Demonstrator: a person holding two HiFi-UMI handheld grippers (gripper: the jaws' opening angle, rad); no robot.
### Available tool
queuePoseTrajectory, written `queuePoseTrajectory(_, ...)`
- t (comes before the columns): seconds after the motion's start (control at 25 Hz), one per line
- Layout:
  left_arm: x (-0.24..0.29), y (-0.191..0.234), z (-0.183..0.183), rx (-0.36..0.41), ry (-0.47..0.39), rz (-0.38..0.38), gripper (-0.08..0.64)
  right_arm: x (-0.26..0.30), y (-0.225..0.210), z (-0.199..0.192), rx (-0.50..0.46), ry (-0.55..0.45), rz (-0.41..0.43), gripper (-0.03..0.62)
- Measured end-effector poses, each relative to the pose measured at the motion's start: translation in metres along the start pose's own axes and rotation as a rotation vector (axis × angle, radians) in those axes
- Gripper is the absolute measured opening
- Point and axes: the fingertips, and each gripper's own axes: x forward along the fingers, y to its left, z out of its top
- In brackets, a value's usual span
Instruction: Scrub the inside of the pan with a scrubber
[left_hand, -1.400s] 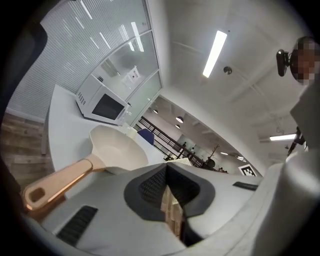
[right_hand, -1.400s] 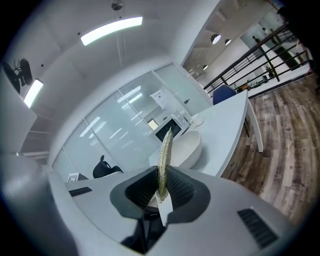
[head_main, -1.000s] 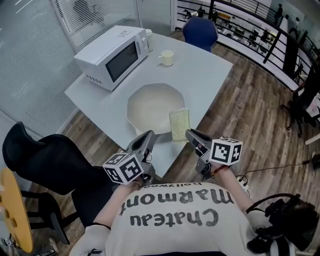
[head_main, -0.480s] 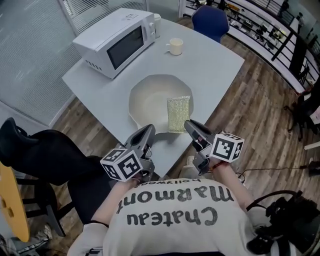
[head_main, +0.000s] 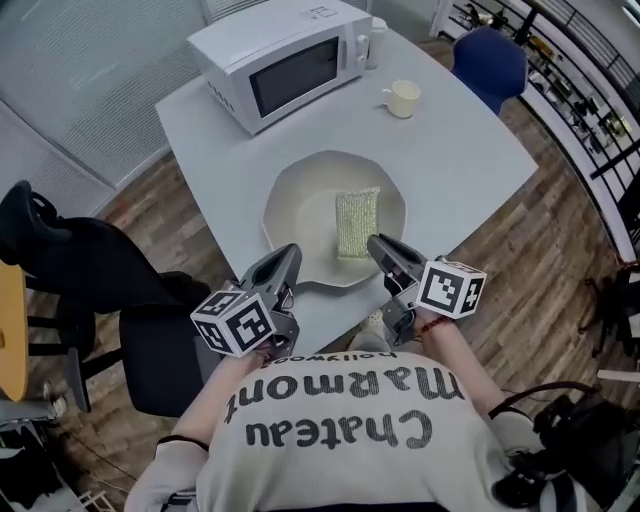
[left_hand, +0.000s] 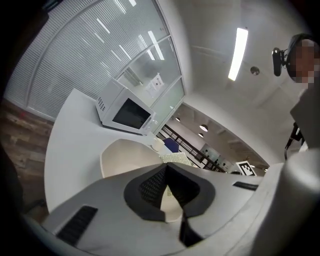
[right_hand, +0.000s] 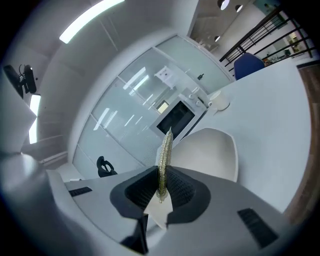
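- The pan (head_main: 300, 200) sits on the pale grey desk (head_main: 455, 165) in front of us. It is cream-coloured, wide and shallow, with a many-sided rim and a plain, smooth inside.
- The scrubber (head_main: 357, 222) is a thin, flat, yellow-green rectangle with a glittery, mesh-like weave. It reaches out over the right half of the pan's inside, its long side pointing away from us.
- Our right gripper (head_main: 378, 244) has its fingers clenched on the near end of the scrubber. In the right gripper view the scrubber stands edge-on between the black ribbed fingers and sticks out well past them.
- Our left gripper (head_main: 290, 253) has its fingers pressed together with nothing between them. It hangs at the pan's near left rim, and we cannot tell whether it touches.
- Beyond the pan a white microwave (head_main: 290, 62) and a cream cup (head_main: 402, 99) stand on the desk, both apart from the pan.
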Motion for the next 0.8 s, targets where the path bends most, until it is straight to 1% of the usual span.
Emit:
queuePoseTrajectory(0.08, 0.006, 0.006, 0.006, -0.022, -0.04, 0.05, -0.008, 0.01, -0.007, 0.01, -0.013, 0.044, 0.025, 0.049)
queuePoseTrajectory(0.2, 0.008, 0.011, 0.011, -0.051, -0.098, 0.109, -0.008, 0.018, -0.014, 0.021, -0.014, 0.084, 0.069, 0.049)
queuePoseTrajectory(0.36, 0.012, 0.017, 0.022, -0.057, -0.16, 0.188, -0.008, 0.042, -0.019, 0.039, -0.025, 0.138, 0.139, 0.049)
queuePoseTrajectory(0.52, 0.008, 0.023, 0.026, -0.066, -0.213, 0.252, -0.008, 0.066, -0.016, 0.044, -0.053, 0.201, 0.197, 0.049)
queuePoseTrajectory(0.6, 0.006, 0.023, 0.025, -0.052, -0.229, 0.265, -0.008, 0.074, -0.013, 0.044, -0.078, 0.23, 0.221, 0.049)
queuePoseTrajectory(0.72, 0.007, 0.021, 0.024, -0.01, -0.243, 0.288, -0.008, 0.084, -0.01, 0.039, -0.101, 0.277, 0.263, 0.049)
queuePoseTrajectory(0.8, 0.007, 0.019, 0.022, -0.007, -0.256, 0.307, -0.008, 0.088, -0.005, 0.034, -0.109, 0.315, 0.293, 0.049)
